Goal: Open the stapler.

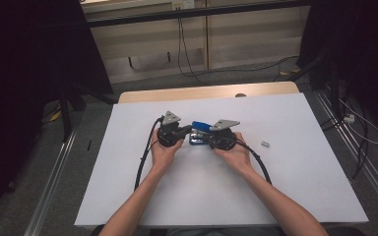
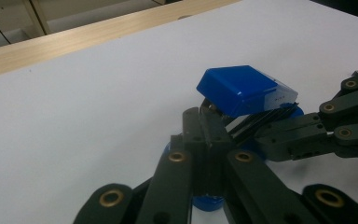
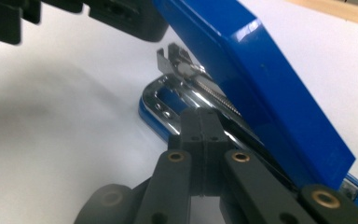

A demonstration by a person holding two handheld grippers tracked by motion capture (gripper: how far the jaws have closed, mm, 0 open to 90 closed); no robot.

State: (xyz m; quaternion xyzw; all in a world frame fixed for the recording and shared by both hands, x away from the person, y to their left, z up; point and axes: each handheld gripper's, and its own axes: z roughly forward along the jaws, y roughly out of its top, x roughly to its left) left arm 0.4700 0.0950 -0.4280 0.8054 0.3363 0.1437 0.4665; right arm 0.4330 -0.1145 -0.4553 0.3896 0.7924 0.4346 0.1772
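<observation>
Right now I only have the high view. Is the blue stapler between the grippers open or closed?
Observer: Open. The stapler has its blue lid swung up off the base, clear in the left gripper view.
Operator: Magazine exposed?
Observer: Yes. The right gripper view shows the metal magazine and its spring bare, above the chrome base.
Operator: Jaw state?
Observer: Left gripper and right gripper both have their jaws shut, with the tips close by the raised lid. I see nothing clamped between them.
</observation>
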